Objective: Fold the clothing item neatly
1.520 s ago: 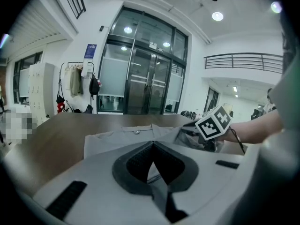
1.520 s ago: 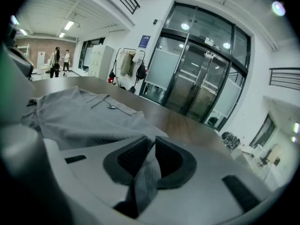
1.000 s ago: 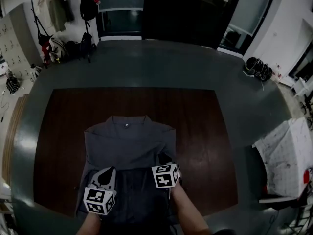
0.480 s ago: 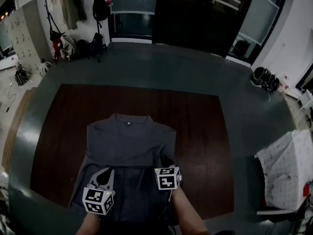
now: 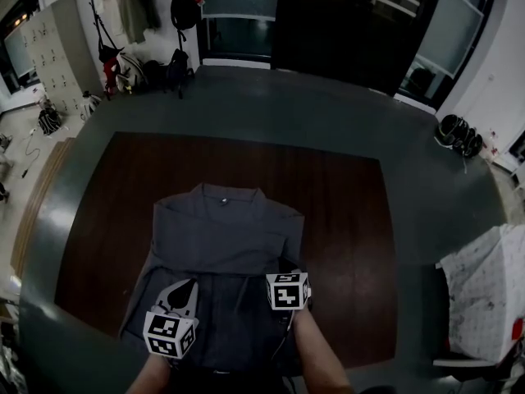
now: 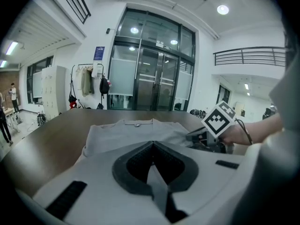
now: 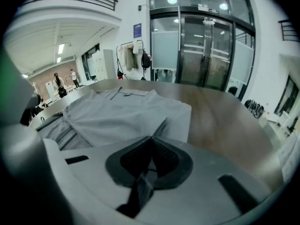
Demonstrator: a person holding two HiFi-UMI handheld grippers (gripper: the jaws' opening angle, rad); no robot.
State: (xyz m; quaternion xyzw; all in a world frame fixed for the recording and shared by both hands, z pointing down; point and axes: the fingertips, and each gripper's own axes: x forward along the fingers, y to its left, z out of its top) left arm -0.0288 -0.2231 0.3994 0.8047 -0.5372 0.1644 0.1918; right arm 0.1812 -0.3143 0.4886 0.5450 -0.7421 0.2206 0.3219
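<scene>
A grey shirt (image 5: 221,240) lies flat on the dark brown table (image 5: 344,212), collar at the far side and both sides folded in. My left gripper (image 5: 182,287) sits at the shirt's near left part. In the left gripper view this gripper (image 6: 152,143) is shut, with a strip of the grey cloth (image 6: 157,184) pinched between the jaws. My right gripper (image 5: 280,267) is over the shirt's near right part. In the right gripper view it (image 7: 151,138) is also shut, and a fold of cloth (image 7: 142,186) runs out between the jaws. The shirt (image 7: 122,116) spreads ahead of it.
The table's near edge is just behind my hands. Grey floor surrounds the table. A coat rack with hanging clothes and bags (image 5: 139,23) stands at the far left, glass doors (image 5: 328,15) at the back, shoes (image 5: 459,134) far right, and a white sheet (image 5: 492,286) on the right.
The head view has drifted, so the table and shirt sit slightly further right in the picture. Both grippers stay at the shirt's near part, the right one a little lower.
</scene>
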